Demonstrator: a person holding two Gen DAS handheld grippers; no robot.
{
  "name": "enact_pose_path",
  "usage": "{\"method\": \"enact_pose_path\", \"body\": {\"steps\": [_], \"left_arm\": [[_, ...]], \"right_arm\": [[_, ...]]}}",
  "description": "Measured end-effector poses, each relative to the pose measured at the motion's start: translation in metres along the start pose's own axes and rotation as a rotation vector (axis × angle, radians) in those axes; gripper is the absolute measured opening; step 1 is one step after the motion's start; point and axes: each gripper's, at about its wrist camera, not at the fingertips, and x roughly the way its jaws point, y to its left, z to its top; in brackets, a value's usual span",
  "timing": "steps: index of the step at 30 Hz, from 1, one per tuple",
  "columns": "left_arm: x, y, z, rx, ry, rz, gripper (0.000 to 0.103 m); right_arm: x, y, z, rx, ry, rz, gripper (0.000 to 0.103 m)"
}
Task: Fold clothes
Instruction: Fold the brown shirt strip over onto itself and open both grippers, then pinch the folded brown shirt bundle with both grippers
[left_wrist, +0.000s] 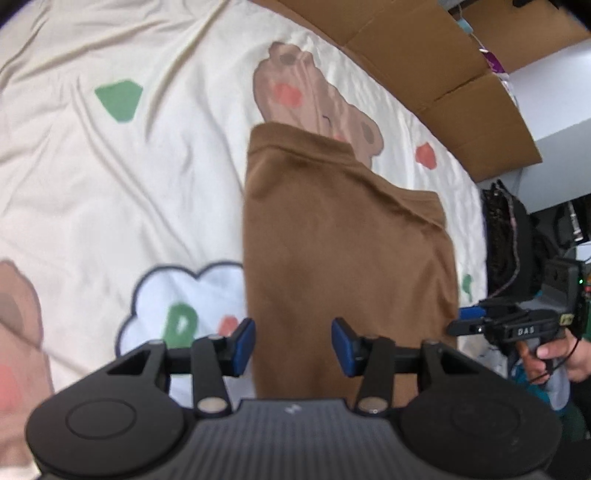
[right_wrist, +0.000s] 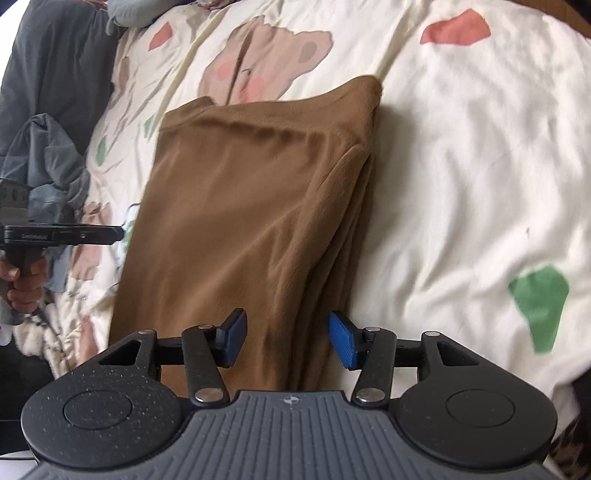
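Both grippers hang over the brown garment (left_wrist: 343, 251), folded into a long strip on the bed's cartoon quilt (left_wrist: 110, 177). Our left gripper (left_wrist: 293, 341) and right gripper (right_wrist: 286, 338) have their fingers apart, gripping nothing, likely just letting go. Right view shows stacked layers at 3 o'clock; left view shows cardboard boxes (left_wrist: 436, 74) at 1.

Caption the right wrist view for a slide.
Right gripper, jaws open, above a folded brown cotton garment on a cream cartoon-print bedspread.
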Motion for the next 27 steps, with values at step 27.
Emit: {"method": "enact_pose_path", "body": {"steps": [27], "left_arm": [[0.029, 0.042, 0.049, -0.086, -0.136, -0.083, 0.048]], "right_arm": [[0.002, -0.03, 0.043, 0.101, -0.143, 0.005, 0.051]]}}
